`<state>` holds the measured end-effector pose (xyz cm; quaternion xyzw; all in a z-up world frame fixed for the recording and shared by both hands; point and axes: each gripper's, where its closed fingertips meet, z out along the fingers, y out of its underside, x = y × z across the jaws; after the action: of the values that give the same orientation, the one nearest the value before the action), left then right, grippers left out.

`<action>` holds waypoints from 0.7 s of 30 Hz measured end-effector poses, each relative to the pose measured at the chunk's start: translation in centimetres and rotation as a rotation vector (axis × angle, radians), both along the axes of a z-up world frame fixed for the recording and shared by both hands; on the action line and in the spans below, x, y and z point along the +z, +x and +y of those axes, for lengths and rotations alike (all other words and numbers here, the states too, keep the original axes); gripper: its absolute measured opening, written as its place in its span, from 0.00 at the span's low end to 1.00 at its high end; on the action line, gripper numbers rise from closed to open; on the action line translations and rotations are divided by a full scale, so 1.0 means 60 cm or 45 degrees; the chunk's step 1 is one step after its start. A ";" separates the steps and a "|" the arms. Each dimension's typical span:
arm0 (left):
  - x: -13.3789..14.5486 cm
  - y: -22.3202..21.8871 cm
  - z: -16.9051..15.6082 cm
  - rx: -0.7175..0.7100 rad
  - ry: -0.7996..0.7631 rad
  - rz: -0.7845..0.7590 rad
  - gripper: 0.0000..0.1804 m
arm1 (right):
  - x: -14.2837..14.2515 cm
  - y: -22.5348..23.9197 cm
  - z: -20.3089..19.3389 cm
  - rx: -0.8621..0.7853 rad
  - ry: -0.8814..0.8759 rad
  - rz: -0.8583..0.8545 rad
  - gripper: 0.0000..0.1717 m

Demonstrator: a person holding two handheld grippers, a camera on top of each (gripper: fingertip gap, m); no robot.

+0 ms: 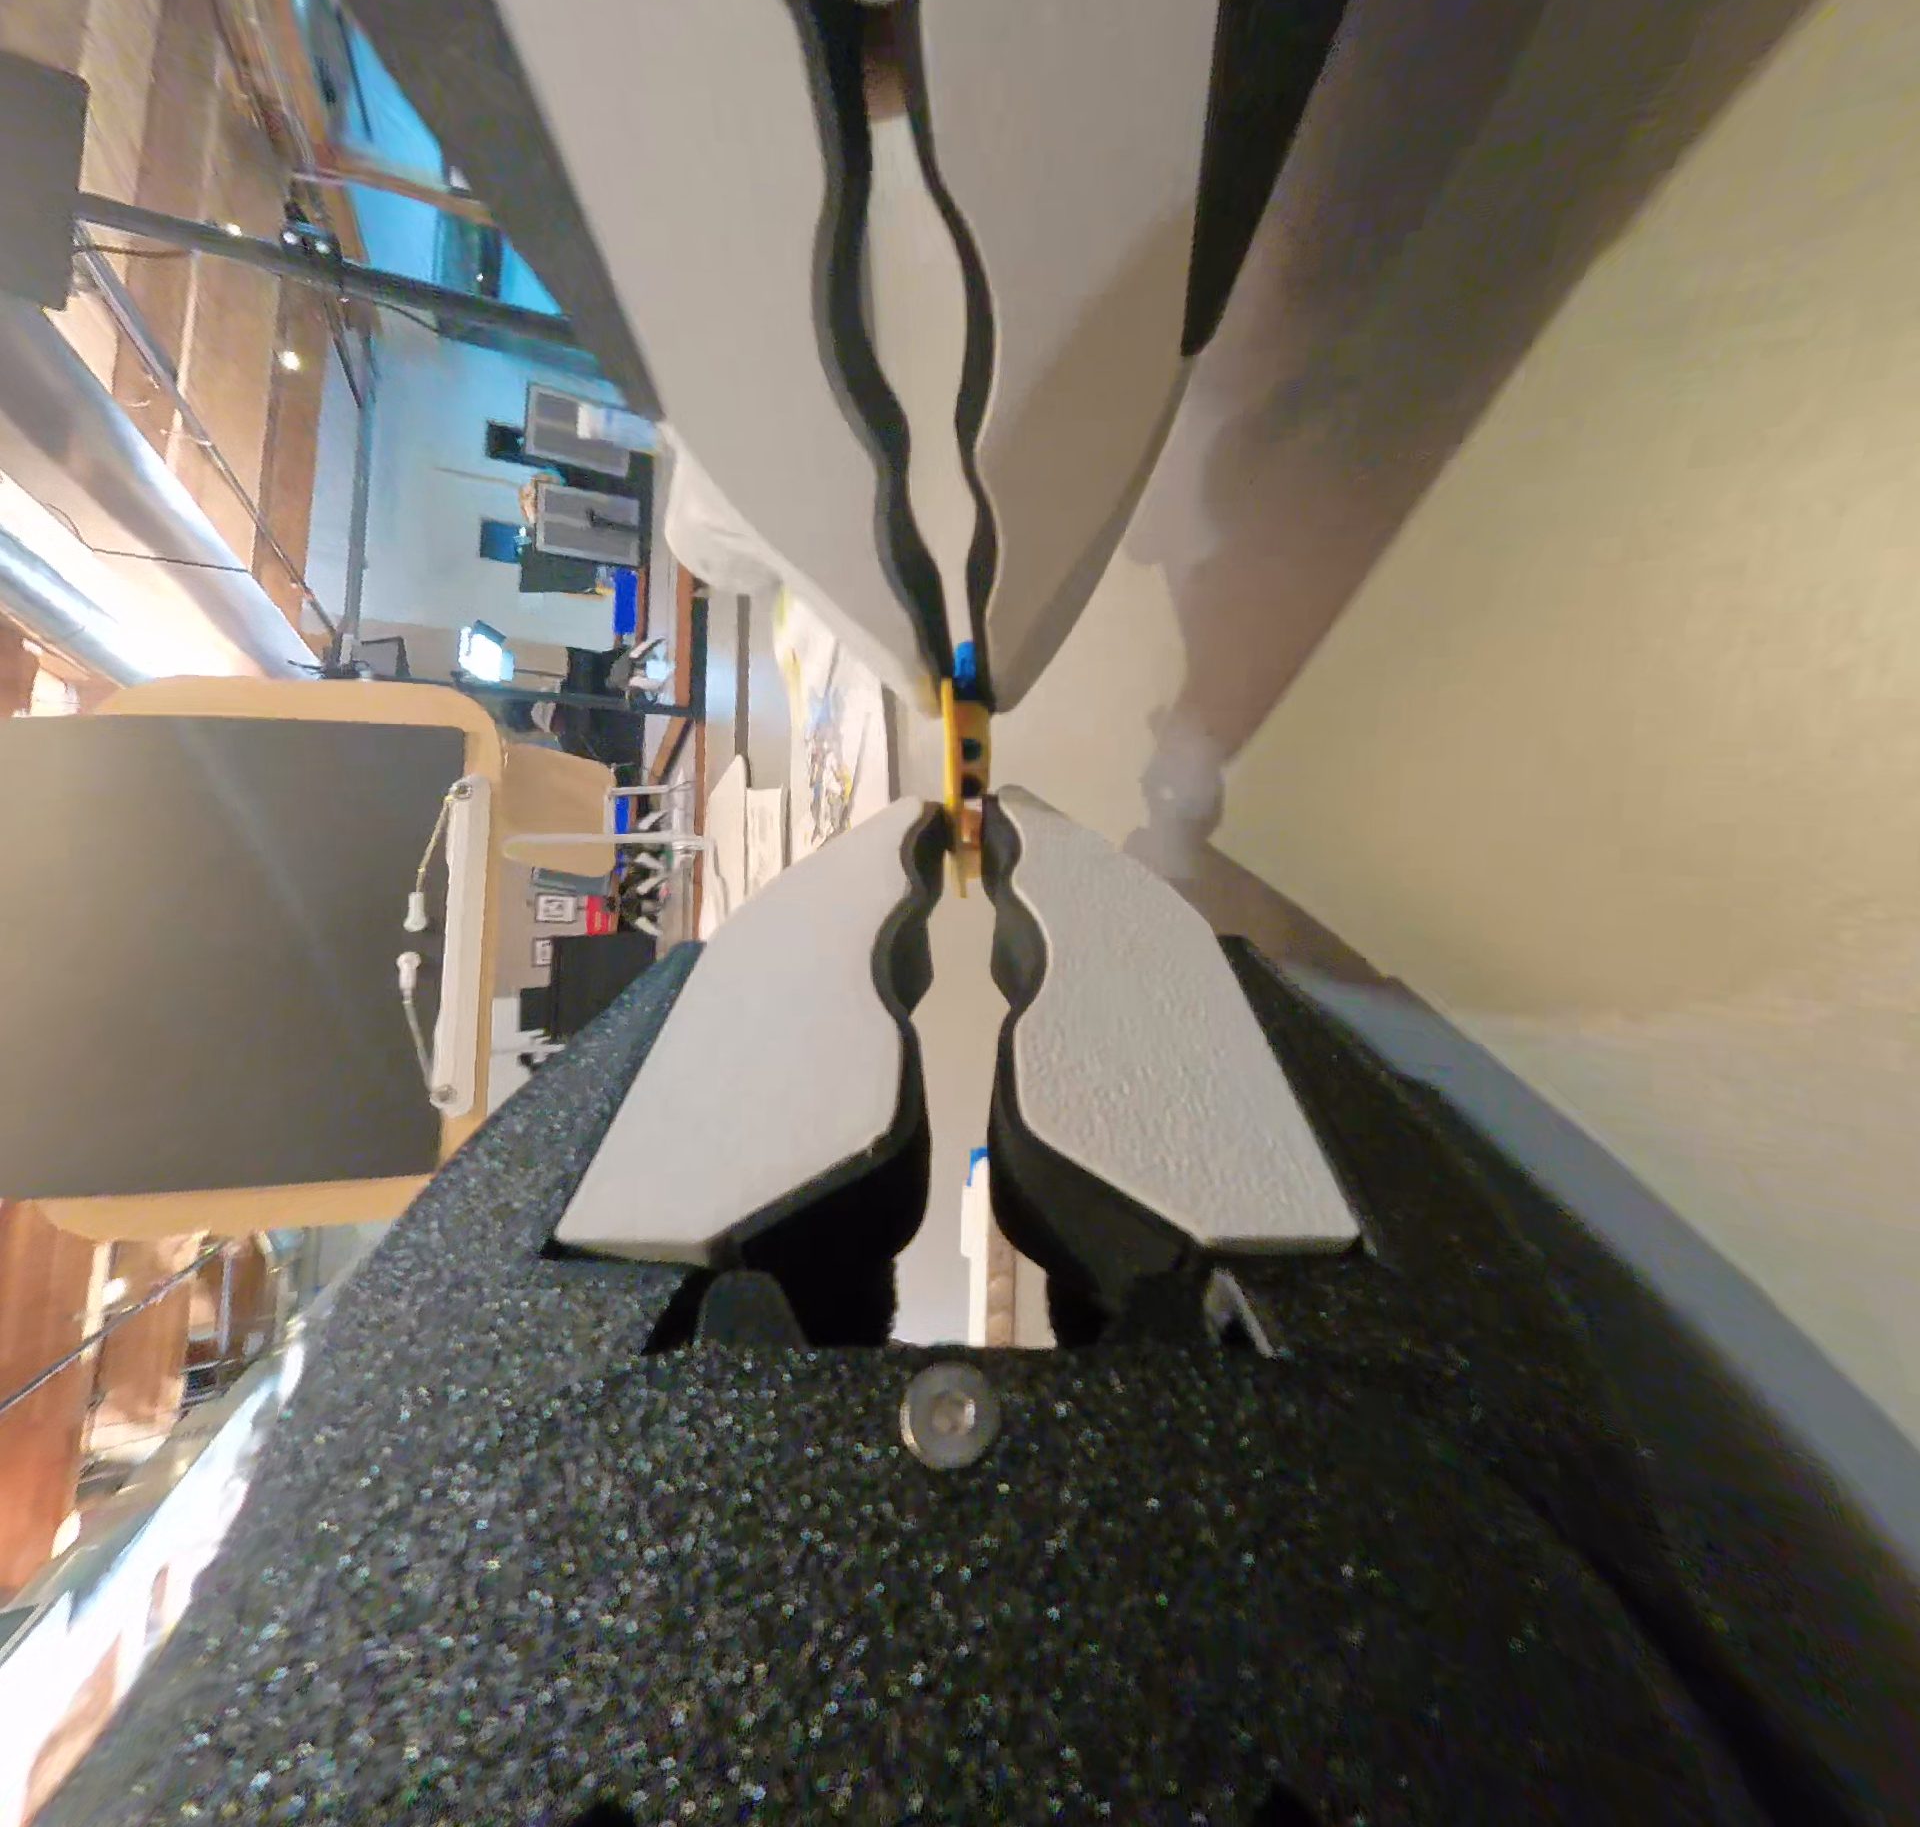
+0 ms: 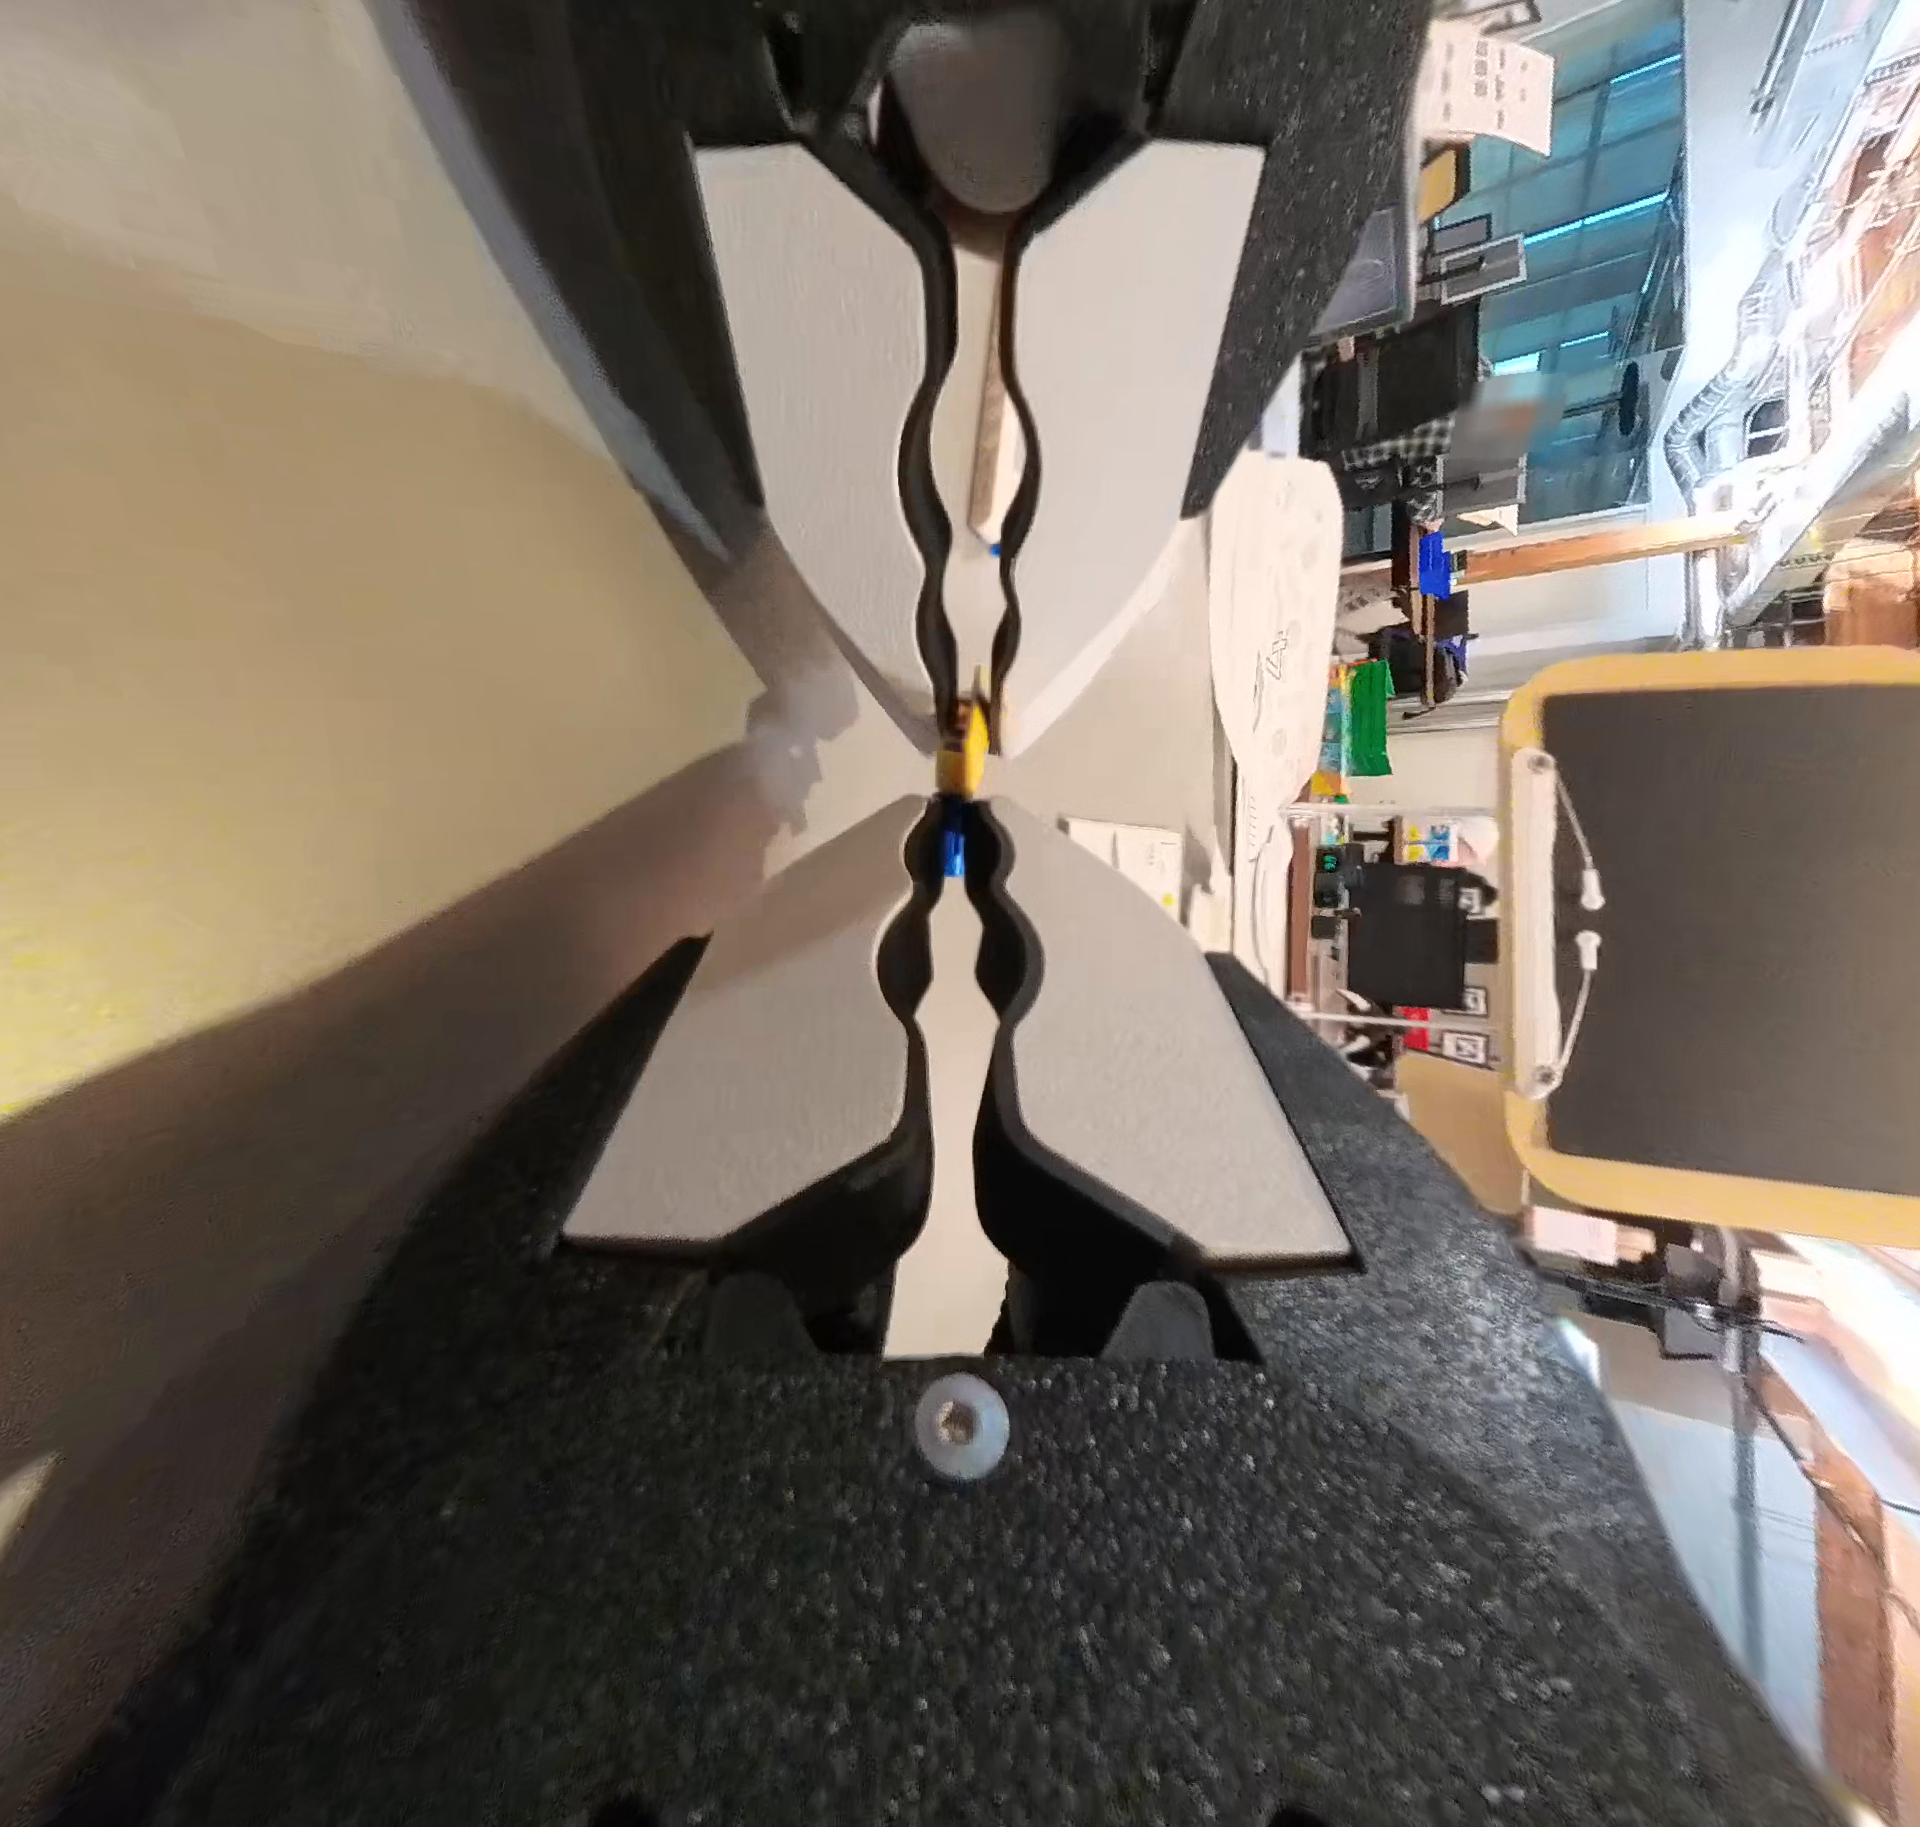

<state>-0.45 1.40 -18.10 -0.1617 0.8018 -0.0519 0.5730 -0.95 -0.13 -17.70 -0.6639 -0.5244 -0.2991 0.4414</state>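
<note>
Above the pale surface [image 1: 1558, 634], both sets of tongs meet tip to tip, so any pull or push is best kept slow and straight along their shared line. Left tongs [image 1: 966, 847] are clenched on a yellow perforated piece [image 1: 964, 749]. Right tongs [image 2: 954, 842] pinch a small blue piece [image 2: 950, 855] at its far end.

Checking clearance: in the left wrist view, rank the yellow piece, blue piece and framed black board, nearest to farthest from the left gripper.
1. Yellow piece, at its fingertips.
2. Blue piece, just beyond, at the right gripper.
3. Framed black board, background left.
</note>
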 end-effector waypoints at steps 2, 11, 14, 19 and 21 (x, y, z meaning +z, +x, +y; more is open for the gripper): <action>-0.009 0.001 -0.005 -0.001 -0.029 0.030 0.05 | -0.006 -0.001 -0.003 0.001 -0.006 0.013 0.02; -0.008 0.014 0.009 0.013 -0.027 -0.021 0.09 | -0.009 0.013 0.008 -0.113 -0.136 0.271 0.02; -0.003 0.019 0.007 0.035 0.031 -0.042 0.11 | -0.011 0.020 0.012 -0.172 -0.167 0.284 0.02; -0.001 0.026 0.003 0.057 0.156 -0.057 0.12 | 0.004 0.007 0.015 -0.173 -0.139 0.271 0.02; 0.004 0.026 0.004 0.065 0.156 -0.076 0.07 | 0.006 0.005 0.014 -0.168 -0.132 0.254 0.02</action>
<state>1.08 1.64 -17.83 -0.1451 0.7816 0.0072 0.6066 -0.68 0.73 -17.36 -0.7455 -0.4477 -0.2322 0.4357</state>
